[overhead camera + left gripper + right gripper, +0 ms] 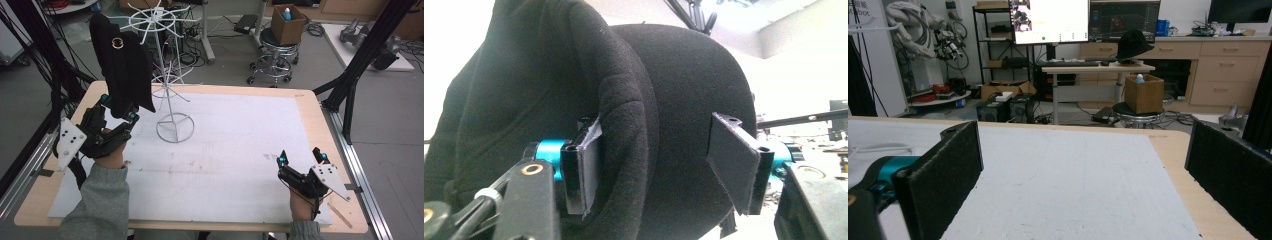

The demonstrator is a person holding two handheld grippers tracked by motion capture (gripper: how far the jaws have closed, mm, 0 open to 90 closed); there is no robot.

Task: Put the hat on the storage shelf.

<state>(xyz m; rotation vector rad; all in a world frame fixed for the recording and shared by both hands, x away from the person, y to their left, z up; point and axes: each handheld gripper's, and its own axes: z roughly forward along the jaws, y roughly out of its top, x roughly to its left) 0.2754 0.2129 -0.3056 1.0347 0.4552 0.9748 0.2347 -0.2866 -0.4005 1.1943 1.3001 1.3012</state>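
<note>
On the tabletop (pixel 235 165), near to far:

- Right gripper (pixel 300 159): near right corner, fingers wide, nothing between them; idle above the white mat.
- Left gripper (pixel 118 107): near left edge, raised toward the hat (pixel 122 65). In the left gripper view its fingers (pixel 583 170) stand half apart around a fold of black fabric; the left pad touches the felt, the right pad stands clear of it. No clamp, so the grip looks released.
- Hat: black, soft, with a small gold ring ornament; hangs from an upper arm of the rack (pixel 167 75), its lower edge between the left fingers.
- Rack: white wire stand, round base, upright just right of the hat.
- Beyond the tabletop: stool carrying a cardboard box (pixel 287 24).

Risks, as judged:
- Hat may slide off its arm if seated shallowly once let go.
- Pulling the gripper back could snag the fabric, dragging the hat off or tipping the light rack.

Writing: none legible on hat, rack or box.
</note>
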